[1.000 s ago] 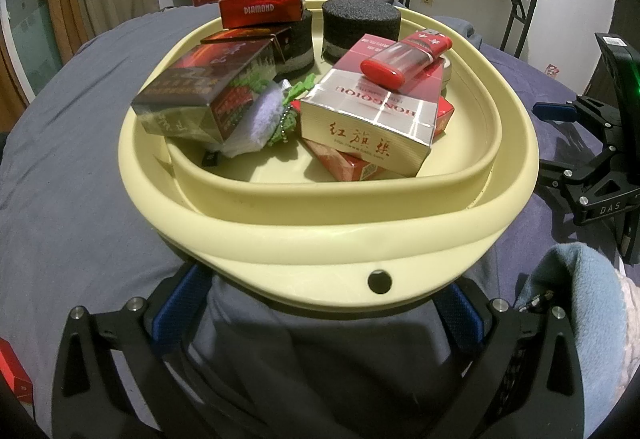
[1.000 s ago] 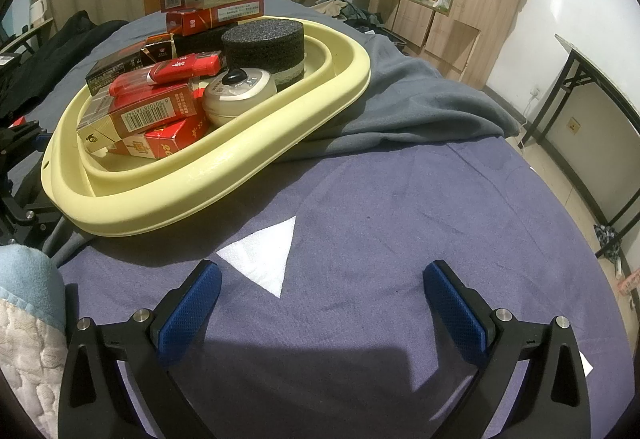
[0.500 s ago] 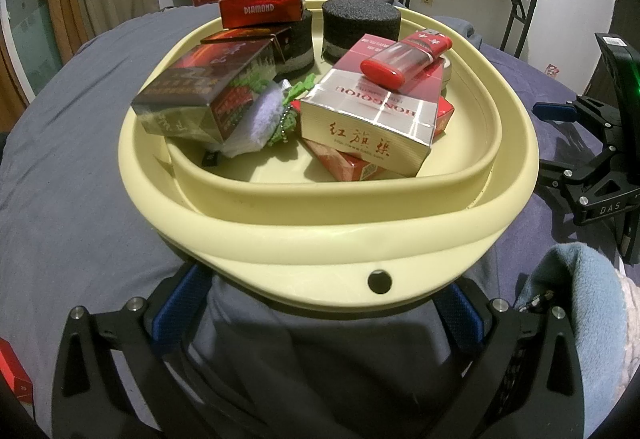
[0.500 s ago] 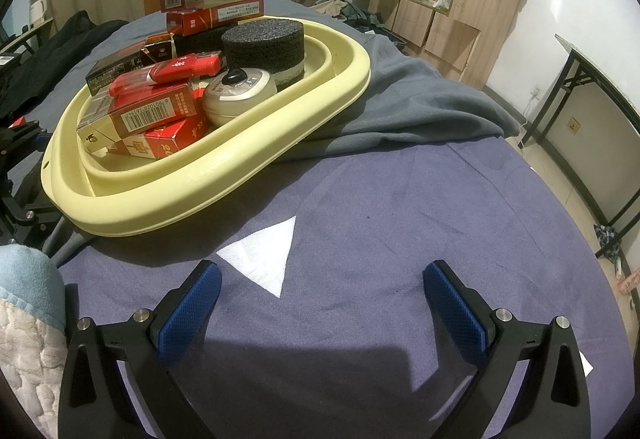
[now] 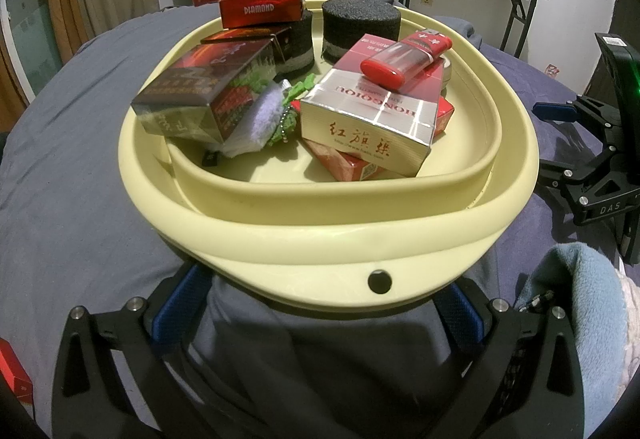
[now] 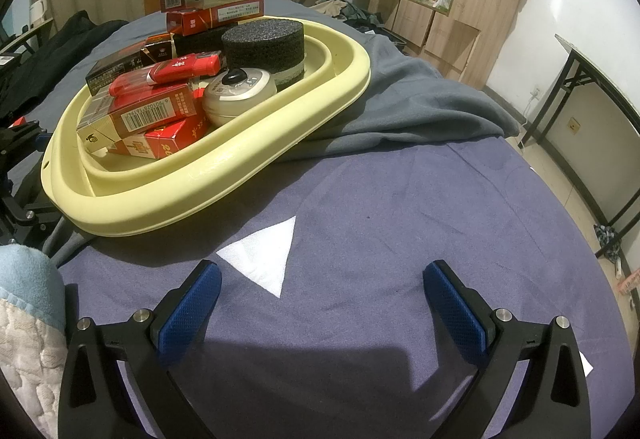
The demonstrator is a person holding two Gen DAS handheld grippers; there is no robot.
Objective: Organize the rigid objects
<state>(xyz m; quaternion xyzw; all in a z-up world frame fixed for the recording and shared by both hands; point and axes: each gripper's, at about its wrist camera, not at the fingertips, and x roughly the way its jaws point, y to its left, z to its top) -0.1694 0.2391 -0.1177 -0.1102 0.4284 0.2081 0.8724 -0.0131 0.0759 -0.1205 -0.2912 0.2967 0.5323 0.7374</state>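
1. Yellow plastic basin (image 5: 328, 235) fills the middle of the left wrist view, resting on grey-blue cloth (image 6: 400, 207); it carries the task's rigid things: cigarette packs (image 5: 368, 127), a red lighter (image 5: 404, 59), two black foam pucks (image 5: 360, 23) and a small round case (image 6: 240, 95).
2. Left gripper (image 5: 316, 315) sits low in its frame, released, jaws spread wide with the basin's near rim between and just above them; no contact is visible.
3. Right gripper (image 6: 320, 303) is also released and empty, at the bottom of its frame over bare cloth, beside a white triangular patch (image 6: 264, 255).
4. Judged step: the packing looks done or nearly so. If the basin is to be moved, clamp the thick near rim squarely and lift level, since the stacked packs at the upper left of the frame and the lighter perched on a pack could slide.
5. Only the left wrist view shows the white-and-green fluffy item (image 5: 272, 111) under the dark pack and the rim's small hole (image 5: 379, 281).
6. Only the right wrist view shows the round case clearly and the basin's side propped on folded cloth.
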